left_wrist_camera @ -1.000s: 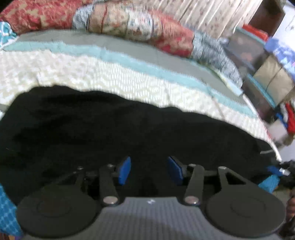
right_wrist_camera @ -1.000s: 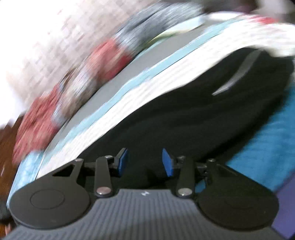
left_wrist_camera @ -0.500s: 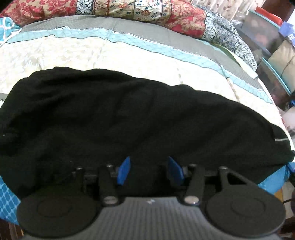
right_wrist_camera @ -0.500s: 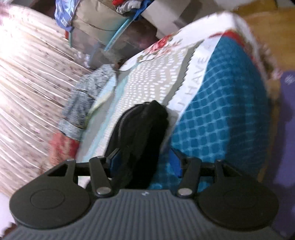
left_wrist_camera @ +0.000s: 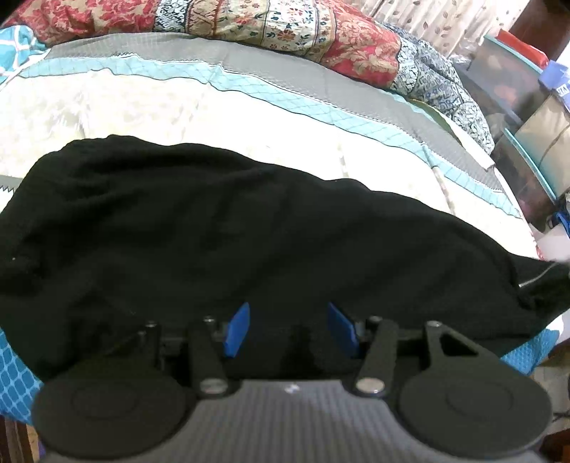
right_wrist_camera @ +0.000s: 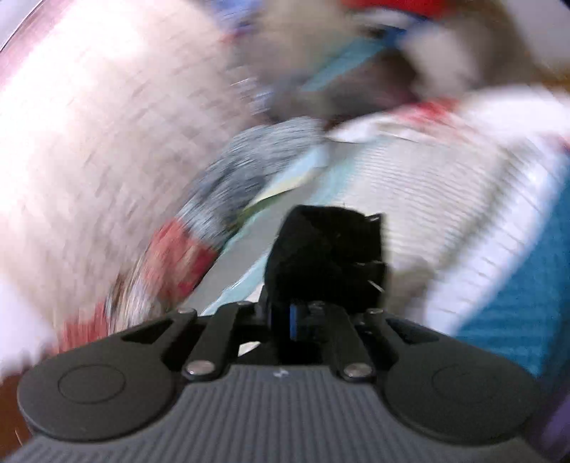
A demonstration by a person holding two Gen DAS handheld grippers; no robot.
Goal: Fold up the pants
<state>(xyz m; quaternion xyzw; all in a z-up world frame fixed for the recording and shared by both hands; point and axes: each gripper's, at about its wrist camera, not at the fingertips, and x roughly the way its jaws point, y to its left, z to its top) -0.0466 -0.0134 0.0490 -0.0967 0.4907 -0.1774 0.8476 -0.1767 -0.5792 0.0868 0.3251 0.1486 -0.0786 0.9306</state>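
pants (left_wrist_camera: 249, 228): black, spread lengthwise across the bed, wrinkled; a pale stripe is seen at the far right end
left gripper (left_wrist_camera: 290, 327): held over the near edge of the pants; blue pads are parted, dark fabric is seen in the gap, no pinch is visible
bedspread (left_wrist_camera: 199, 107): cream centre, teal and grey bands beyond
quilt (left_wrist_camera: 285, 28): patterned red, cream and blue, bunched along the far edge
boxes (left_wrist_camera: 516, 117): stacked at right, beside the bed

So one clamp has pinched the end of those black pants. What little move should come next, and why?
Probably carry that pinched end across over the rest of the pants. The right gripper is shut on a bunch of black cloth, while the pants lie stretched long across the bed. The left gripper sits open at their near edge, gripping nothing.
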